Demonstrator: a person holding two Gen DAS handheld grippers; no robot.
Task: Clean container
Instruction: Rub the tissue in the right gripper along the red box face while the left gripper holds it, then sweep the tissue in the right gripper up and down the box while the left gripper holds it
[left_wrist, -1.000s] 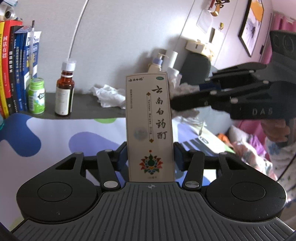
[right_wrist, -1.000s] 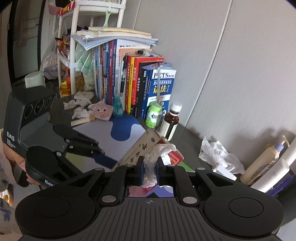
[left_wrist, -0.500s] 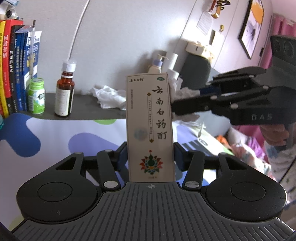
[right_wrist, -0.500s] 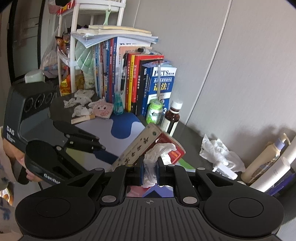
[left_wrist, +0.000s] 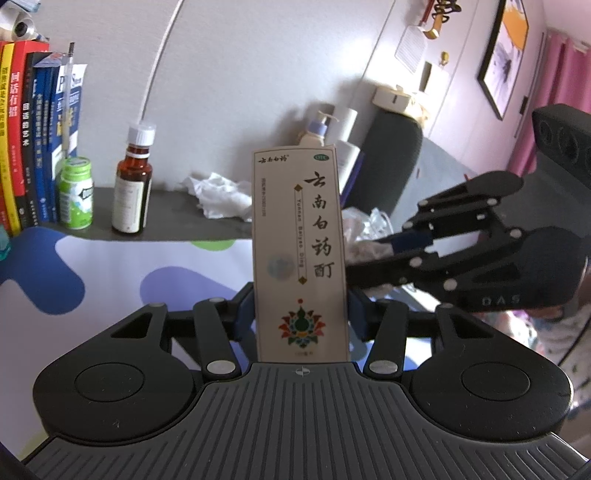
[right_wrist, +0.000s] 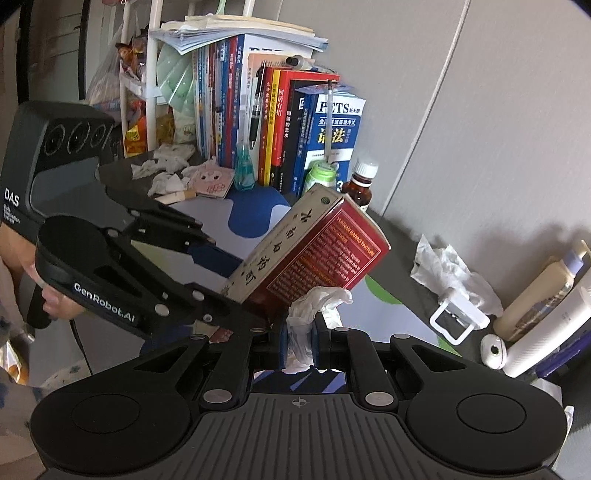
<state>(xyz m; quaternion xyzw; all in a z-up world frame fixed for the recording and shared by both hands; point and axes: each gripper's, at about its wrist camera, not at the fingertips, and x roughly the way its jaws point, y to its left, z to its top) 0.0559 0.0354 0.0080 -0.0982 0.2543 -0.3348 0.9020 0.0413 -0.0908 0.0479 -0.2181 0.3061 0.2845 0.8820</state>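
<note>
The left gripper (left_wrist: 301, 314) jaws pinch the medicine box (right_wrist: 306, 251), its long axis slanting to upper right of the frame, while the right gripper (right_wrist: 298, 341) jaws pinch a tissue (right_wrist: 314, 306) touching its lower red face.

Your left wrist camera sits low behind its fingers, close on the medicine box (left_wrist: 300, 254), facing the wall and grey ledge. Your right wrist camera looks from the opposite side, close on the same box (right_wrist: 306, 254), toward the books (right_wrist: 295, 122). Both share the brown bottle (left_wrist: 132, 184) and, probably, the crumpled tissue (left_wrist: 221, 195).
</note>
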